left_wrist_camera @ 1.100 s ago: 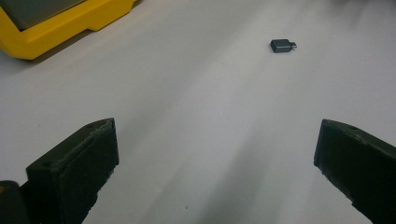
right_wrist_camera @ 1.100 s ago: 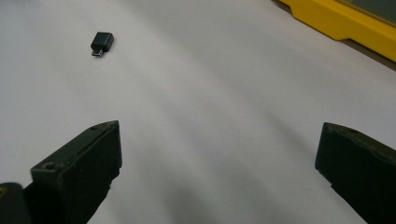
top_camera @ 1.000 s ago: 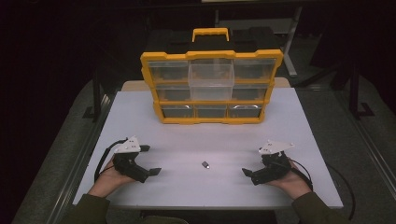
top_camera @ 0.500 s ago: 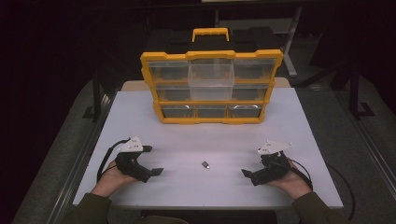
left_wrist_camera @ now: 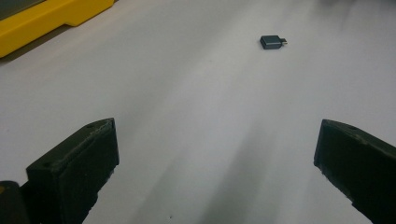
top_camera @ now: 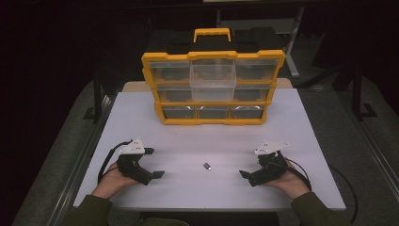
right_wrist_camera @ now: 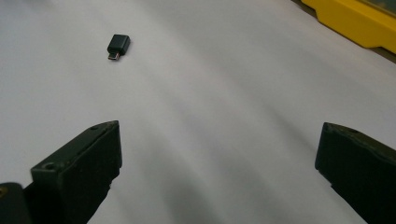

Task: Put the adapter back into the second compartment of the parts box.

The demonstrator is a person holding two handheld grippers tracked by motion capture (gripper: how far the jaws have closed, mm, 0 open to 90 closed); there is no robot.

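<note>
The right gripper (right_wrist_camera: 219, 172) has its black jaws wide apart — a small black plug adapter (right_wrist_camera: 117, 46) lies ahead on the white table (right_wrist_camera: 224, 84).

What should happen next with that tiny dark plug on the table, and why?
Probably ease the left gripper forward toward the small adapter: its jaws stand wide open, the adapter lies free on the white table between both grippers, and nothing holds it.
</note>
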